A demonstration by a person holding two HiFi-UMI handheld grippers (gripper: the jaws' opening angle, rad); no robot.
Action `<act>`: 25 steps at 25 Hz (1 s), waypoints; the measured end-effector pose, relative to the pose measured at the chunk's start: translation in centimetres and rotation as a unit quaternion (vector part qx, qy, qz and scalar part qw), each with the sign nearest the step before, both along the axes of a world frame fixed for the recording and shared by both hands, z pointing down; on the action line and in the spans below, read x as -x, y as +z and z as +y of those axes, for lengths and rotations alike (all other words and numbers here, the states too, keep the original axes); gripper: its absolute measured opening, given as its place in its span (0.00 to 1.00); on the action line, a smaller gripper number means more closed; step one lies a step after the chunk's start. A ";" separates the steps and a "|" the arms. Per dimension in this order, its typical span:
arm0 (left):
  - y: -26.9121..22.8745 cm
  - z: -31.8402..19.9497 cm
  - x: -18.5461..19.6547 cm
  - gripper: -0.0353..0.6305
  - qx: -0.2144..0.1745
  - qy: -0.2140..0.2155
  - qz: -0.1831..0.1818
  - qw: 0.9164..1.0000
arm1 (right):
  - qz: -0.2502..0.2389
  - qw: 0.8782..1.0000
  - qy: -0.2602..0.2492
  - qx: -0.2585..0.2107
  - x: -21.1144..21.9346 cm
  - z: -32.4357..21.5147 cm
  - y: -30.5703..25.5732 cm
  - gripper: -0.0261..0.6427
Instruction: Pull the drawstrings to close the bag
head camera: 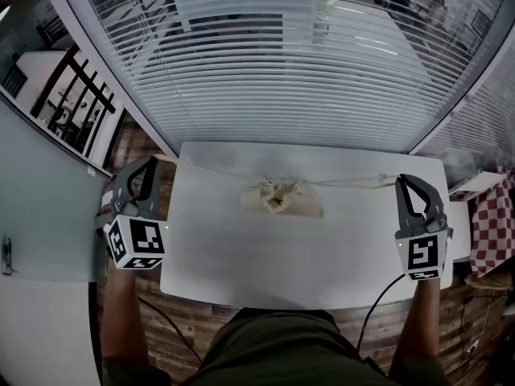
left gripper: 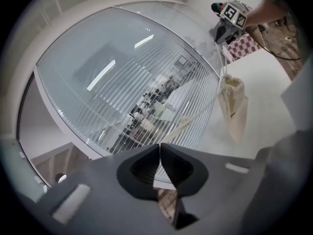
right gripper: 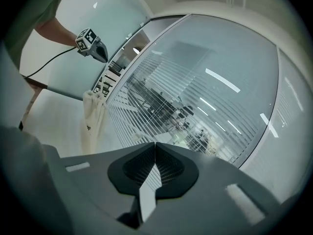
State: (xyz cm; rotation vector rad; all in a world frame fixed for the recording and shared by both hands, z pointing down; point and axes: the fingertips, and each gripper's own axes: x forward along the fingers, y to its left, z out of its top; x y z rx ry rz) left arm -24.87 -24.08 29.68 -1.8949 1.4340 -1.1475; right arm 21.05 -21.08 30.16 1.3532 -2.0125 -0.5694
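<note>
A cream drawstring bag (head camera: 282, 199) lies at the middle of the white table (head camera: 241, 256), its mouth gathered tight. One drawstring (head camera: 213, 170) runs left to my left gripper (head camera: 150, 166) at the table's far left corner. The other drawstring (head camera: 358, 182) runs right to my right gripper (head camera: 405, 182) near the right edge. Both cords look taut. In the left gripper view the jaws (left gripper: 160, 147) are shut, with a cord leading off to the bag (left gripper: 233, 106). The right gripper view shows its jaws (right gripper: 155, 145) shut too, with the bag (right gripper: 92, 121) beyond.
A glass wall with white blinds (head camera: 290, 71) stands right behind the table's far edge. A red-checked cloth (head camera: 492, 215) lies to the right of the table. Wooden floor (head camera: 133, 143) shows at the left. Cables hang below the table's near edge.
</note>
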 end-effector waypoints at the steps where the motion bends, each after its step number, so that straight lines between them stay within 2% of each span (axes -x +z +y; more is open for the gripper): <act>1: -0.2 0.1 -0.1 0.08 -0.002 0.000 0.001 1.000 | -0.004 1.000 -0.001 -0.002 0.1 0.1 -0.2 0.06; 14: -1.7 0.9 0.4 0.08 -0.021 -0.004 0.010 1.000 | -0.017 1.000 0.005 -0.003 0.4 1.2 -0.3 0.06; 25: -1.8 1.6 0.6 0.08 -0.020 -0.005 0.012 1.000 | -0.017 1.000 0.002 0.002 0.8 1.8 0.1 0.06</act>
